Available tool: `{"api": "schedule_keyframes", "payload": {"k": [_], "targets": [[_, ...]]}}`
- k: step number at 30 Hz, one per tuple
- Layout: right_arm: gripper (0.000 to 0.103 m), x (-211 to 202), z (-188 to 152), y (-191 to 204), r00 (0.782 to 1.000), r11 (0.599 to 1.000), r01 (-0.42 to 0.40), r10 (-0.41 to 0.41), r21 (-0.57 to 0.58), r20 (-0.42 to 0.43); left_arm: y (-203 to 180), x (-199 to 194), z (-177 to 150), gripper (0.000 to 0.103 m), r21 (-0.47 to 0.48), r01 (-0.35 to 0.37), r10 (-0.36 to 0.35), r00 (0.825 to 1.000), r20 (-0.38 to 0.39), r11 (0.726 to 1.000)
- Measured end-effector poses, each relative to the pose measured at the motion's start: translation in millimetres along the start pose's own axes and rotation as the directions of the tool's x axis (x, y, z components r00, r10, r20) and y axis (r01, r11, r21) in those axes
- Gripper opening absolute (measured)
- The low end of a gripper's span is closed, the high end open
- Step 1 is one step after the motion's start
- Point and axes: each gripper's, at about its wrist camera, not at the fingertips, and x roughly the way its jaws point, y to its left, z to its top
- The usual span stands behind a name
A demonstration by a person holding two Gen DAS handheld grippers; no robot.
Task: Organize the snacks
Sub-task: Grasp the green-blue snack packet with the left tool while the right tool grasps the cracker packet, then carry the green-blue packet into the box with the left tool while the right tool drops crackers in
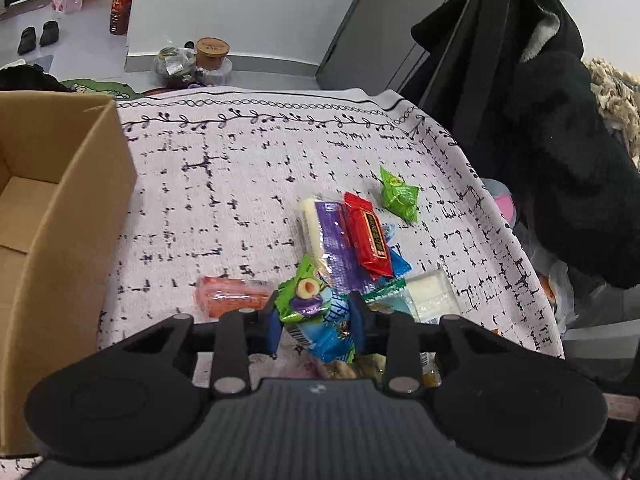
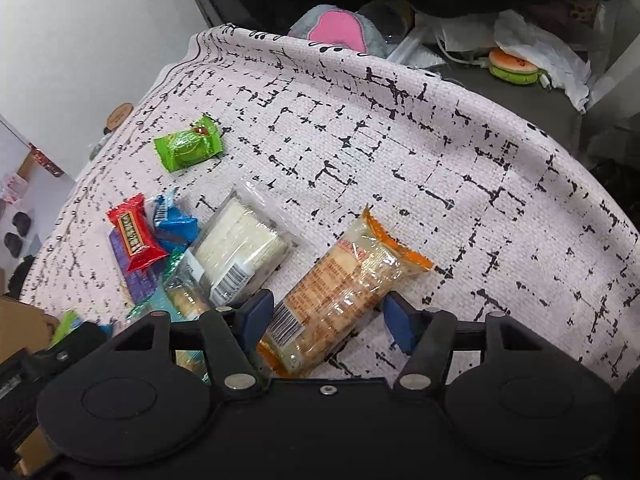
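Note:
Snacks lie on a pale cloth with black marks (image 1: 240, 160). My left gripper (image 1: 317, 320) is shut on a green and blue snack packet (image 1: 320, 320), a blue pad pressing each side. Beyond it lie an orange packet (image 1: 232, 296), a purple packet (image 1: 332, 240), a red bar (image 1: 368, 236) and a green sweet (image 1: 398, 194). An open cardboard box (image 1: 60, 200) stands at the left. My right gripper (image 2: 328, 316) is open, straddling an orange cracker packet (image 2: 344, 284); a gap shows at its right pad. A clear packet of white wafers (image 2: 240, 248) lies beside it.
A black coat (image 1: 560, 160) hangs over a chair past the table's right edge. A grey and pink plush (image 2: 336, 28) and a burger-shaped toy (image 2: 514, 66) sit beyond the far edge. Bottles and bags (image 1: 192, 62) stand on the floor.

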Motion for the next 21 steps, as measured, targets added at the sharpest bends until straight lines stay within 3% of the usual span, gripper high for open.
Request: {"api": "schedule_keyframes", "payload": {"k": [4, 6, 14, 21], "targets": [[0.057, 0.3, -4.2, 6.3, 1.000, 0.999, 0.024, -0.023, -0.045, 0.016, 2.1, -7.6, -0.7, 0.032, 0.010, 0.003, -0.003, 1.000, 0.013, 1.000], [0.038, -1.5, -5.9, 6.7, 1.000, 0.998, -0.003, 0.004, -0.065, 0.010, 4.1, -11.2, -1.1, 0.032, 0.016, 0.000, -0.001, 1.000, 0.019, 1.000], [0.027, -26.1, -11.9, 9.4, 0.997, 0.995, -0.026, 0.033, -0.100, 0.069, 14.4, -22.9, 0.3, 0.032, 0.020, -0.022, 0.021, 0.999, 0.037, 1.000], [0.024, -48.9, -14.9, 14.1, 0.989, 0.987, -0.069, 0.086, -0.143, 0.117, 13.7, -35.6, 5.3, 0.032, 0.024, -0.006, 0.005, 0.998, 0.062, 1.000]]}}
